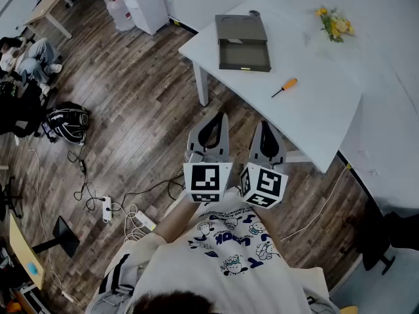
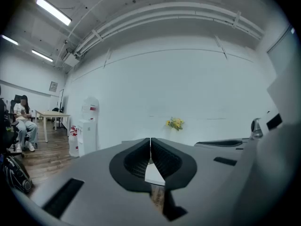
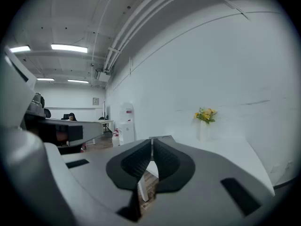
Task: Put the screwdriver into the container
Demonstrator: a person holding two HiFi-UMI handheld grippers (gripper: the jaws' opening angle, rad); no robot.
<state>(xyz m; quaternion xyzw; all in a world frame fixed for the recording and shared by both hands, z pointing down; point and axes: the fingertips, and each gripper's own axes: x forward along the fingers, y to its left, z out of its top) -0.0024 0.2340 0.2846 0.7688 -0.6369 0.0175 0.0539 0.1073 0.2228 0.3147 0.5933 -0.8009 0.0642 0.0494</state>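
Head view: left gripper [image 1: 211, 133] and right gripper [image 1: 267, 140] are held side by side. The screwdriver [image 1: 285, 87] is seen ahead on the counter [image 1: 314, 113], the container [image 1: 243, 42] beyond it. Left gripper view: jaws pressed together, empty. Right gripper view: likewise closed, nothing held.

One screwdriver [image 1: 285, 87], one grey container [image 1: 243, 42] and one bunch of yellow flowers [image 1: 334, 23] share a single white table [image 1: 314, 116]; two grippers appear, the left gripper [image 1: 221, 116] and right gripper [image 1: 264, 124], plus one backpack [image 1: 65, 122].
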